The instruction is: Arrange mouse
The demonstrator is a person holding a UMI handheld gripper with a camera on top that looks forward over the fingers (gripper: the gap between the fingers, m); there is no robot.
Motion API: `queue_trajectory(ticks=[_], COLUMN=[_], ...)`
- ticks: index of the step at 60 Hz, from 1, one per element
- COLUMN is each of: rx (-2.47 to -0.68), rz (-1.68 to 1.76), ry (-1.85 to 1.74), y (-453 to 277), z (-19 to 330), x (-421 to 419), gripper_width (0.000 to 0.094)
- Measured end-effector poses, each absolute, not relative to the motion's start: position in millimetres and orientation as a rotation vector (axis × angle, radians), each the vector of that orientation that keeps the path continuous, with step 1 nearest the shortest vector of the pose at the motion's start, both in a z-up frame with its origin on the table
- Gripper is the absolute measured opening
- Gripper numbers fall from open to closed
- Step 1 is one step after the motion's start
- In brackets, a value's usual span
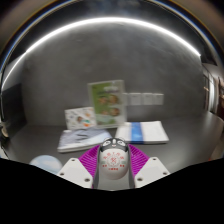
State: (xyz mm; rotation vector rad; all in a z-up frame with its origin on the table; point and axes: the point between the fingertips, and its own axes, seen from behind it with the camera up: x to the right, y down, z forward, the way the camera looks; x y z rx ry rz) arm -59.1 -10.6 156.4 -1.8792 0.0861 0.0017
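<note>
- Mouse (112, 160), white-grey, sits low centre, clamped between the gripper (112, 163)'s pink pads (92, 158).
- Booklets (88, 137) and a notebook (143, 132) lie mid-frame on the table (180, 150).
- A leaflet (107, 101) stands upright behind them.

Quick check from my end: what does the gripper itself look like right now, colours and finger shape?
The gripper has two pale grey, angular fingers, each with a magenta ridged pad on its inner face. No cables, markings or sleeve show.
</note>
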Motion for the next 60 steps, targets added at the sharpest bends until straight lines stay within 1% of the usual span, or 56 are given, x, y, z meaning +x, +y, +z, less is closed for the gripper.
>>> queue_trajectory(ticks=[4,8,12,16,20,25,30,33,37,42,43,48,51,60], rx=[-1.853,-1.868,-1.941,-2.019,-2.046,-2.086,-2.115,-2.106,-2.110,-2.127,-2.135,-2.177,-2.177,-2.161], rz=[0.096,0.191,0.217,0.175,0.147,0.104,0.078,0.076,0.069,0.070,0.075,0.137,0.189,0.245], ry=[0.033,-0.007,-0.053,-0.106,-0.129,-0.123,-0.101,-0.091,-0.092,-0.116,-0.119,-0.100,-0.110,-0.109], y=[-15.2,-20.2,-22.7,-23.9,-23.2,-21.1,-15.2,-11.2,-9.9,-8.9,-10.6,-25.5,-37.9,-78.6], z=[160.8,145.6,110.2,66.8,42.2,17.3,0.5,-0.9,-1.7,-4.1,-3.5,0.4,9.8,35.0], x=[-159.0,-257.0,-324.4,-368.4,-394.8,-408.7,-408.2,-409.0,-408.3,-408.1,-408.0,-405.0,-402.3,-357.5], gripper_width=[0.0411,0.0420,0.0421,0.0422,0.0424,0.0423,0.0434,0.0446,0.0489,0.0579,0.0576,0.0866,0.0838,0.0847])
